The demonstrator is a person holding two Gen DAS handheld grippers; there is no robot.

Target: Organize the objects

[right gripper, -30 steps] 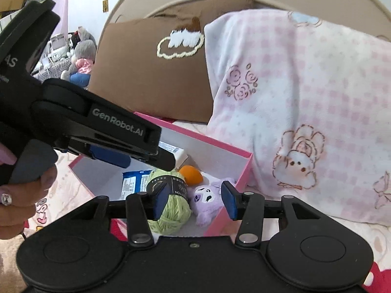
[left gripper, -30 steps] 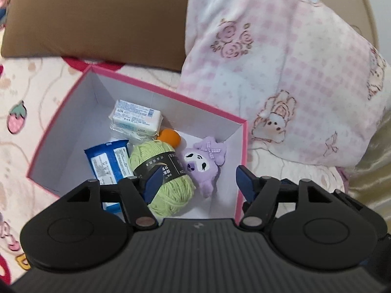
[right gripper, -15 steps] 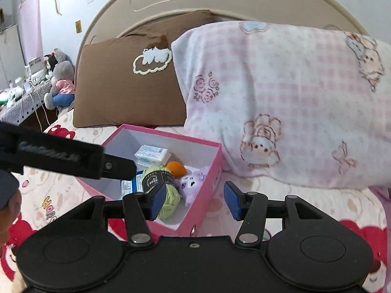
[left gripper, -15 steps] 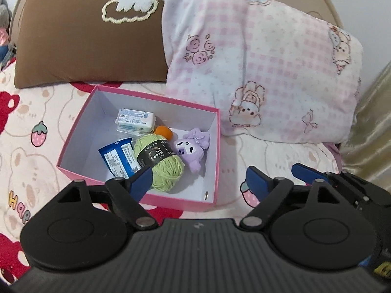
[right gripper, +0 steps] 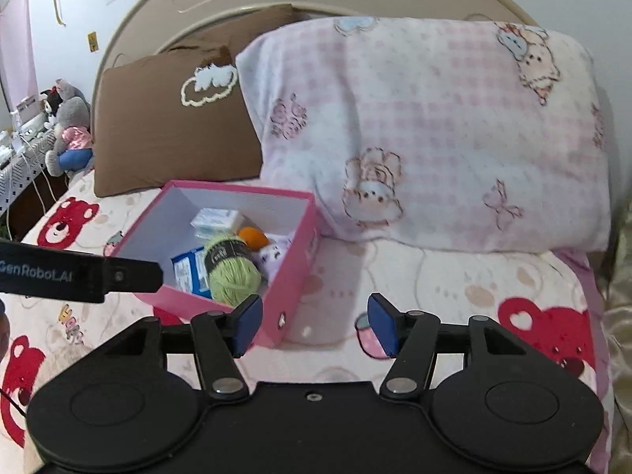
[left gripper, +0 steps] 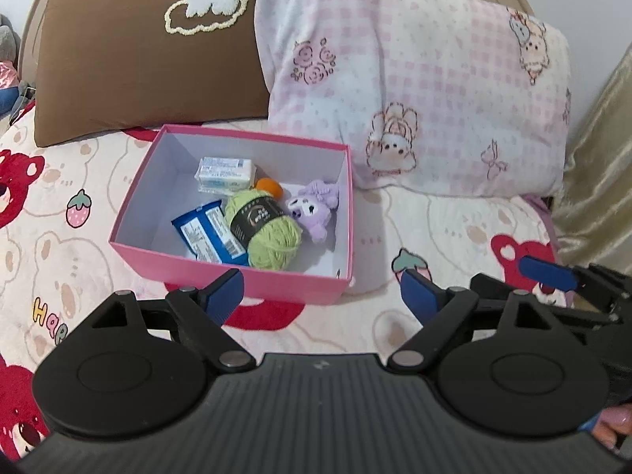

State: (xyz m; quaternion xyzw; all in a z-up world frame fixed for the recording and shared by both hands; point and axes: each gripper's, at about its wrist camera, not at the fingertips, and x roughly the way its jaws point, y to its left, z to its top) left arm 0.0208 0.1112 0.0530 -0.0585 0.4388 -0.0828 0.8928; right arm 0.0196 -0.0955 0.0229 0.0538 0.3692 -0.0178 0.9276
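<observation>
- Left gripper (left gripper: 320,289): jaws spread wide with nothing between the blue pads – they've just been opening, and the gap frames only bedspread and the near wall of the pink box (left gripper: 237,276).
- Right gripper (right gripper: 314,326): same deal, jaws apart and empty, also just been opening. The near corner of the box sits right by its left pad in the right wrist view.
- The box lies ahead of both sets of jaws and a bit to the left, well clear of the pads – no contact anywhere.
- Inside it, nearest the jaws: the green yarn ball (left gripper: 268,233) and the blue packet (left gripper: 205,235) just to its left. Further back are the purple plush (left gripper: 314,211), a small orange thing (left gripper: 269,187) and the white tissue pack (left gripper: 225,172).
- My read: the putting-in step looks done, everything small I can see is already in the box. Both grippers look like they're in the backing-off phase.
- Next move probably calls for finding whatever's left to tidy; I can't see any loose item on the bedspread (left gripper: 434,229), or a lid. Only the brown pillow (left gripper: 138,51) and the pink checked pillow (left gripper: 414,79) sit beyond the box.
</observation>
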